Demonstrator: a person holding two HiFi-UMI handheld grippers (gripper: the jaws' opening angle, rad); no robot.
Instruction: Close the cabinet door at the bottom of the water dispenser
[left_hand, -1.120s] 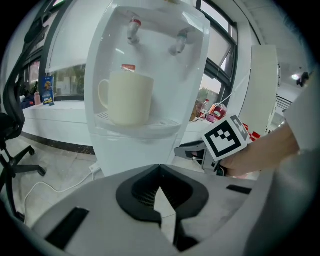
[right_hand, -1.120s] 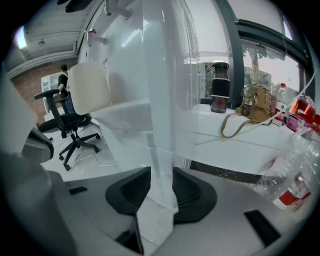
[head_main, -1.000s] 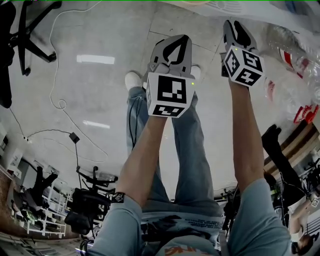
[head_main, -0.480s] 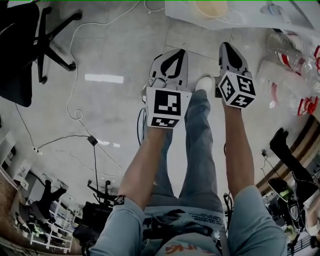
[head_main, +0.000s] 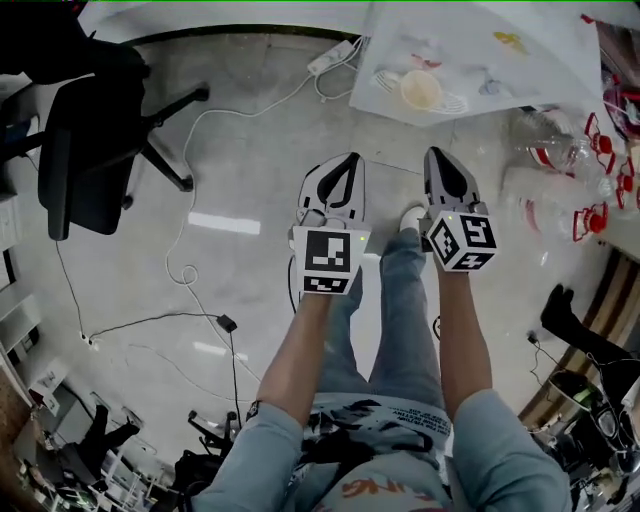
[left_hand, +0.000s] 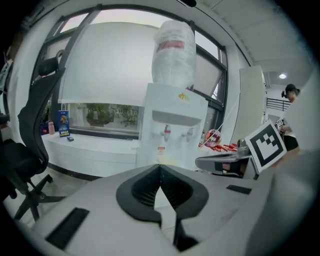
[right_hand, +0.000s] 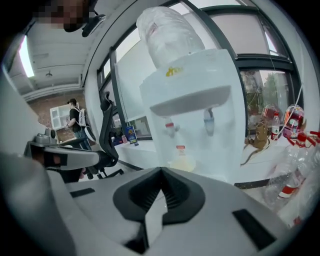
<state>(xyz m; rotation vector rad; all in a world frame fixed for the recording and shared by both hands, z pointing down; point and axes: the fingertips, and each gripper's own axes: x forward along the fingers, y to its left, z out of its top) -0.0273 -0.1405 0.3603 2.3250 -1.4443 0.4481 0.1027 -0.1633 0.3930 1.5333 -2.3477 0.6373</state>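
Two grippers: the left gripper (head_main: 342, 163) and the right gripper (head_main: 442, 155) were held side by side above the floor (head_main: 250, 140), near each other but not touching, and both pointed toward the water dispenser (left_hand: 172, 125).
Left fingers (left_hand: 137, 192): together at the tips, with nothing between them.
Right fingers (right_hand: 135, 195): had just been closing; the tips met, and nothing was between them.
Marker cubes: one on each gripper, the left cube (head_main: 327, 260) and the right cube (head_main: 462, 240), both facing the head camera.
Water dispenser: white and upright, straight ahead of both grippers and in front of the window. An inverted bottle (left_hand: 174, 50) sat on top. A red tap (left_hand: 166, 132) and a blue tap (left_hand: 189, 133) were on the front, with a cream cup (head_main: 421, 90) below them.
Cabinet door: the lower part of the dispenser was hidden behind the gripper bodies in both gripper views. The head view did not show the door, so its position could not be determined.
Floor: grey and glossy, with joint lines and reflections of the ceiling lights.
Floor items: a white power strip (head_main: 333, 57) lay near the wall, and a white cable (head_main: 185, 270) trailed across the floor. A black office chair (head_main: 85, 150) stood to the left, well apart from the grippers.
Beside the dispenser: clear plastic bottles (head_main: 570, 150) with red caps, on its right.
Room: a wide window with a white roller blind (left_hand: 110, 65) partly lowered, a low white ledge (left_hand: 90, 145) beneath it, and greenery outside.
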